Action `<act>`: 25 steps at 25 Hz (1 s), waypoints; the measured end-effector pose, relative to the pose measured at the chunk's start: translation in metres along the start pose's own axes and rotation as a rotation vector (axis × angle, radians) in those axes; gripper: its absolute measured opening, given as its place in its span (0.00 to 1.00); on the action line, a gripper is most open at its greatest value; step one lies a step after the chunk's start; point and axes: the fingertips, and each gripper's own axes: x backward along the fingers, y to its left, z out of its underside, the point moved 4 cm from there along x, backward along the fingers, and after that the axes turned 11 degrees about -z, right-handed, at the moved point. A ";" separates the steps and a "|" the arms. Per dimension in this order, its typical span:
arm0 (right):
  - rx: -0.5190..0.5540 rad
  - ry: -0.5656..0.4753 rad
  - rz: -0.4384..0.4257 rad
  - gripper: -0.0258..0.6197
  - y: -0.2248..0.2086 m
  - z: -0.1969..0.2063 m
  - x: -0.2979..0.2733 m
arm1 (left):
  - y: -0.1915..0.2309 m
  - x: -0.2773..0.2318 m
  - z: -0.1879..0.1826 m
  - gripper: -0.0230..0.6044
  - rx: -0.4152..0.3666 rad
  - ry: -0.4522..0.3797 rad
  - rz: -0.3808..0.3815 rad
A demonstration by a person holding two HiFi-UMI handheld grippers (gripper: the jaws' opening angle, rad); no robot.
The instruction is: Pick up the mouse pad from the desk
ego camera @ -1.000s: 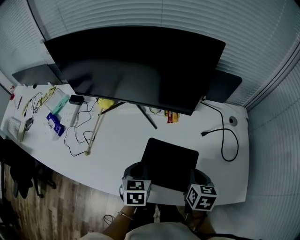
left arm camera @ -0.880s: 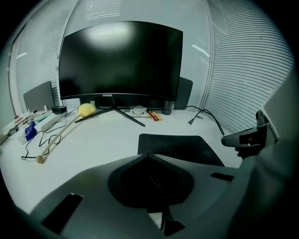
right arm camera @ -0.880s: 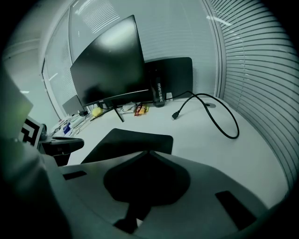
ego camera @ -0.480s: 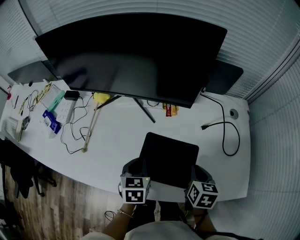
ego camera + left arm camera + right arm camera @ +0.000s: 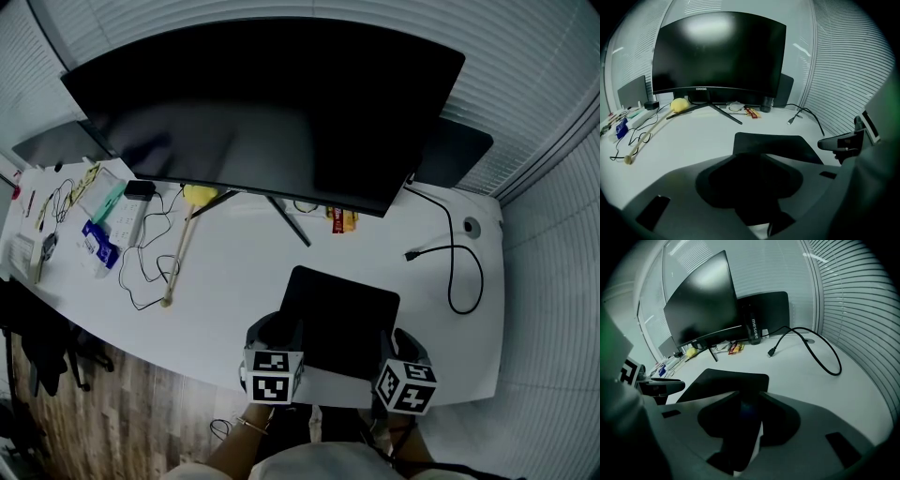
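The black mouse pad [image 5: 339,317] lies flat on the white desk [image 5: 234,281], close to the near edge. My left gripper [image 5: 284,332] is at its near left corner and my right gripper [image 5: 392,345] at its near right corner. Both pairs of jaws are opening, with the pad's near edge in the gaps. In the left gripper view the pad [image 5: 773,144] runs from the dark jaw hollow [image 5: 754,174] out across the desk. In the right gripper view the pad [image 5: 726,379] does the same from those jaws [image 5: 746,414]. No pad surface looks lifted.
A wide dark monitor [image 5: 262,112] stands behind, its stand legs [image 5: 286,223] spread toward the pad. A loose black cable [image 5: 459,277] loops at the right. A wooden stick with a yellow head [image 5: 183,248], white cords and a power strip [image 5: 127,220] lie left. Snack packets [image 5: 342,220] sit mid-desk.
The head view has tipped slightly, so the monitor fills more of the top. The pad and both grippers keep their places at the desk's near edge.
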 end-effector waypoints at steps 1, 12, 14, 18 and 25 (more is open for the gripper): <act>0.001 0.003 0.002 0.25 -0.001 0.000 -0.001 | 0.000 -0.002 0.000 0.32 0.000 0.004 0.001; 0.018 0.051 0.027 0.27 -0.011 0.005 -0.017 | 0.010 -0.020 0.006 0.33 0.015 0.072 -0.011; 0.025 0.055 0.031 0.28 -0.013 0.004 -0.020 | 0.010 -0.022 0.006 0.33 0.017 0.077 -0.013; 0.040 0.075 0.040 0.30 -0.016 0.004 -0.025 | 0.011 -0.027 0.008 0.33 0.020 0.095 -0.011; 0.051 0.114 0.044 0.30 -0.016 0.009 -0.031 | 0.011 -0.031 0.011 0.33 0.015 0.122 -0.015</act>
